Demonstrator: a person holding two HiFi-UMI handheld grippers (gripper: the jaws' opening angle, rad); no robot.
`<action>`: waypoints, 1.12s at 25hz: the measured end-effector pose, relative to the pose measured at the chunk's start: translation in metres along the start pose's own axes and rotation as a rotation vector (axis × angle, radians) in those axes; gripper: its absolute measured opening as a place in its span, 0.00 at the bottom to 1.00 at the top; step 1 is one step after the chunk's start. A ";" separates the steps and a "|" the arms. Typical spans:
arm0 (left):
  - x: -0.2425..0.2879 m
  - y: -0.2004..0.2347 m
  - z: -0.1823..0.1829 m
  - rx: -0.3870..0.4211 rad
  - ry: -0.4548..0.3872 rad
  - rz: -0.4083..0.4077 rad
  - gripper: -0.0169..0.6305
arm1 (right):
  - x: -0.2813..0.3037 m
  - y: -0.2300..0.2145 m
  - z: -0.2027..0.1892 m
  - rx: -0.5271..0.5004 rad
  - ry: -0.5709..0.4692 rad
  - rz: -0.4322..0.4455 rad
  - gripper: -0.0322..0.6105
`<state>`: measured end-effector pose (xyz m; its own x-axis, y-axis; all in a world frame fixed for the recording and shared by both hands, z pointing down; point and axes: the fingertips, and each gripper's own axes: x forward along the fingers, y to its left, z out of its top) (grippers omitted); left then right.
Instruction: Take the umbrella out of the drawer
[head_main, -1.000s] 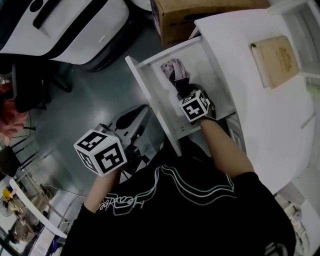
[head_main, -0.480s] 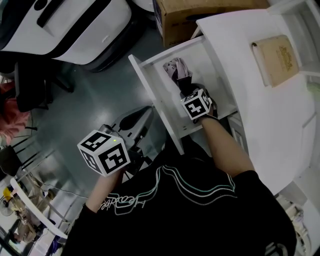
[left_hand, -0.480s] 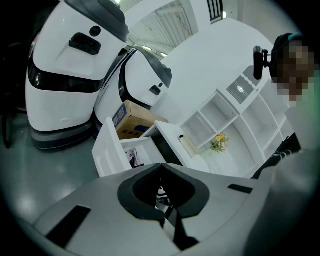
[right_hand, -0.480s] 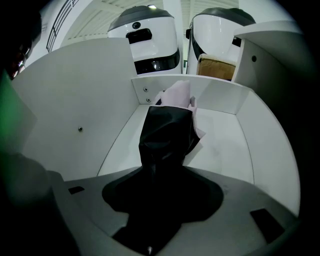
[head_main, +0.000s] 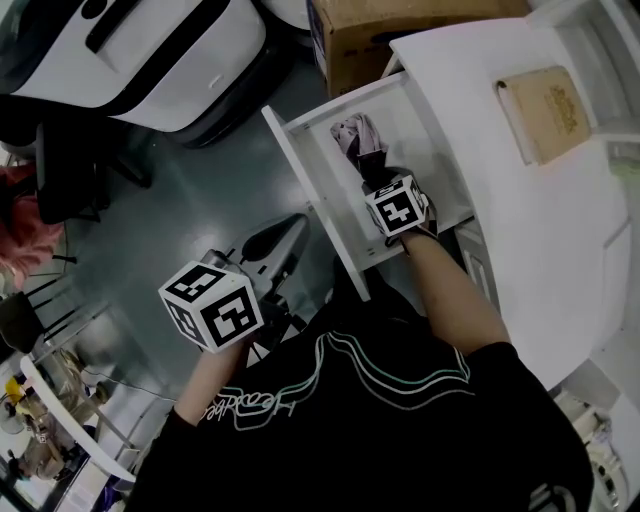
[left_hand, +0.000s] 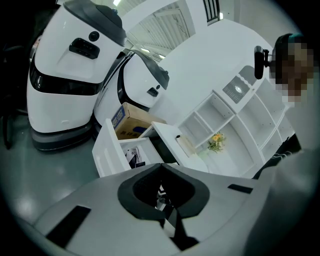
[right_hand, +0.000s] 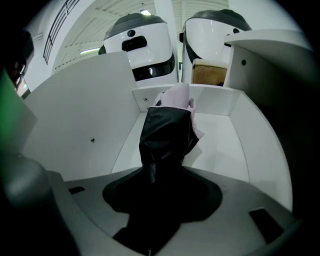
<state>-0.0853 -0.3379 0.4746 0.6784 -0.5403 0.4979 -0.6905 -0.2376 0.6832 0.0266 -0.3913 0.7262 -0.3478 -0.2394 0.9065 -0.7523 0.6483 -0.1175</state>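
Note:
A folded umbrella (head_main: 356, 138), pink and black, lies along the open white drawer (head_main: 440, 160). My right gripper (head_main: 379, 180) reaches down into the drawer at the umbrella's near end. In the right gripper view the umbrella's black part (right_hand: 167, 127) runs straight into the gap of the right gripper (right_hand: 160, 175), whose jaws are closing around it. My left gripper (head_main: 283, 230) hangs over the floor, left of the drawer front, with nothing between its jaws. The left gripper view has the drawer (left_hand: 106, 150) ahead of the left gripper (left_hand: 162, 192).
A cardboard box (head_main: 400, 30) stands behind the drawer. A tan book (head_main: 545, 110) lies on the white desk top (head_main: 500, 210). A large white machine (head_main: 150, 50) and a black chair (head_main: 70, 170) stand on the grey floor to the left. White shelves with flowers (left_hand: 216, 142) lie beyond.
The left gripper has drifted slightly right, toward the drawer front. The right gripper stays over the near end of the umbrella.

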 end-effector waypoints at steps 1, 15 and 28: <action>-0.002 -0.002 -0.001 0.002 -0.003 -0.001 0.06 | -0.004 0.001 0.001 0.004 -0.009 0.001 0.37; -0.060 -0.065 -0.029 0.083 -0.058 -0.075 0.06 | -0.132 0.034 0.020 0.082 -0.250 -0.042 0.37; -0.140 -0.130 -0.063 0.209 -0.107 -0.125 0.06 | -0.300 0.115 -0.002 0.114 -0.526 0.012 0.37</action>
<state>-0.0745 -0.1807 0.3493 0.7389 -0.5760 0.3495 -0.6475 -0.4635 0.6049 0.0452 -0.2437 0.4416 -0.5681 -0.5815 0.5823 -0.7924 0.5776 -0.1962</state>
